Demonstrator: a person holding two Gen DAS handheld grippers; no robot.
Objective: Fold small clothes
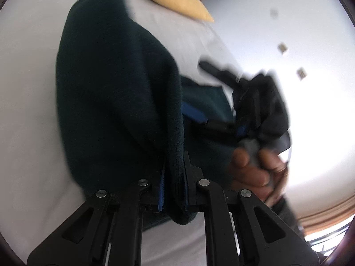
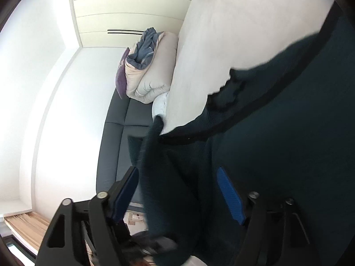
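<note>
Dark green garment (image 1: 115, 93) across the centre and left of the left wrist view, draped over a white bed sheet (image 1: 28, 110) and blocking most of it. Yellow pillow (image 1: 175, 0) at the top centre, resting on the sheet. To the right of centre, blurred, the right gripper (image 1: 250, 102) in black, with a hand (image 1: 255, 168) wrapped round its handle at lower right. White wall (image 1: 310, 44) behind, carrying two small square plates.

In the right wrist view, the same garment (image 2: 277, 155) over the whole right and lower centre, a black-edged hem running diagonally across it and hiding the sheet (image 2: 221, 44) below. At centre, a folded pale duvet (image 2: 150, 75) with a grey-blue cloth bundled on top and a purple cushion (image 2: 121, 75) just beside it, all on a dark headboard or sofa panel (image 2: 115, 133). Cream wardrobe doors (image 2: 133, 15) at the top, white wall on the left, a strip of wooden floor (image 2: 24, 223) at lower left.

Left gripper (image 1: 174, 184) at the bottom centre, jaws drawn narrow and clamped on a thick fold of the garment, blue pads pressing on both sides. Right gripper (image 2: 177, 197) with jaws spread wide, blue pads well apart; cloth hanging between them, neither pad pressing on it.
</note>
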